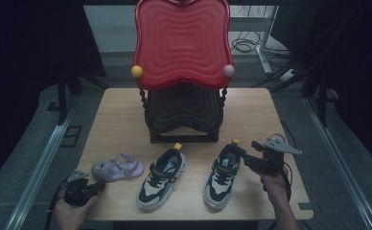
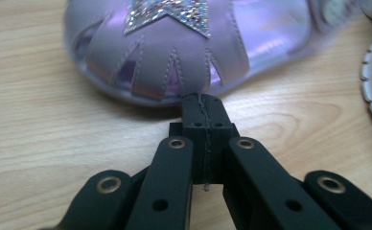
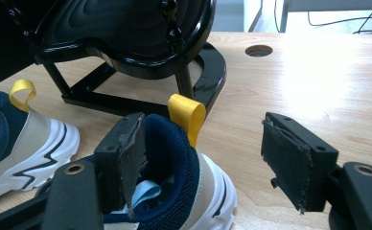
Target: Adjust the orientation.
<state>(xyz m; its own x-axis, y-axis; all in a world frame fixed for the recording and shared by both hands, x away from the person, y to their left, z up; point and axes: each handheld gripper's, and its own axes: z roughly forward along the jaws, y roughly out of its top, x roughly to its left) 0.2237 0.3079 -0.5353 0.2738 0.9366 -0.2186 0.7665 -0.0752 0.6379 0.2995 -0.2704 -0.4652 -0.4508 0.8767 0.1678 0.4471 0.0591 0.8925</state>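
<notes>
Right gripper view, lower centre: the right gripper (image 3: 201, 165) gapes wide, empty, straddling the navy-and-cream mesh sneaker (image 3: 174, 191)'s heel — best to close squarely on the collar. The left gripper (image 2: 203, 108) sits fully closed, holding nothing, against the lilac glittered sandal (image 2: 184, 48).

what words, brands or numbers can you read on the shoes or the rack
No readable text anywhere.
Purple sandal: a glitter star, no letters.
Right sneaker: plain yellow heel loop, no brand visible.
Left sneaker: any marks too small to read.
Red-topped rack: wavy ridges, no label.
</notes>
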